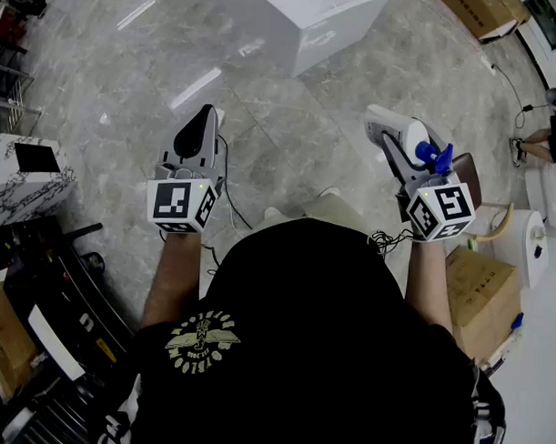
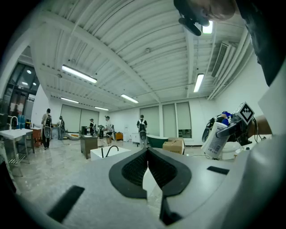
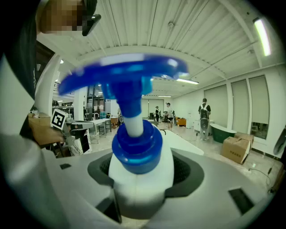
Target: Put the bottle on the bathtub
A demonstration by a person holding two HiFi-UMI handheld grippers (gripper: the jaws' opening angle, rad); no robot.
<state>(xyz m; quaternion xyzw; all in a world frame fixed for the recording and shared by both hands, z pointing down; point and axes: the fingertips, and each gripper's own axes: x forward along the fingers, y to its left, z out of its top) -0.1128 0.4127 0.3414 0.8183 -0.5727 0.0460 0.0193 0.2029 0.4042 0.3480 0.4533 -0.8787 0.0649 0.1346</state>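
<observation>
The bottle [image 1: 416, 136], white with a blue pump head, sits at the right of the head view, gripped by the right tongs [image 1: 395, 137]. The right gripper view shows both jaws pressing on its shoulder, pump end toward the camera. This hold probably serves for carrying it above the floor [image 1: 263, 125]. The left tongs [image 1: 201, 123], left of centre, are clenched on nothing and evidently idle. The white bathtub [image 1: 332, 25] lies at top centre, well apart from the bottle.

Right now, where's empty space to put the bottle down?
The marble floor between the left tool and the right tool holding the bottle, up to the white bathtub, is bare. It is crowded at left by the marbled box and at right by a cardboard box.
</observation>
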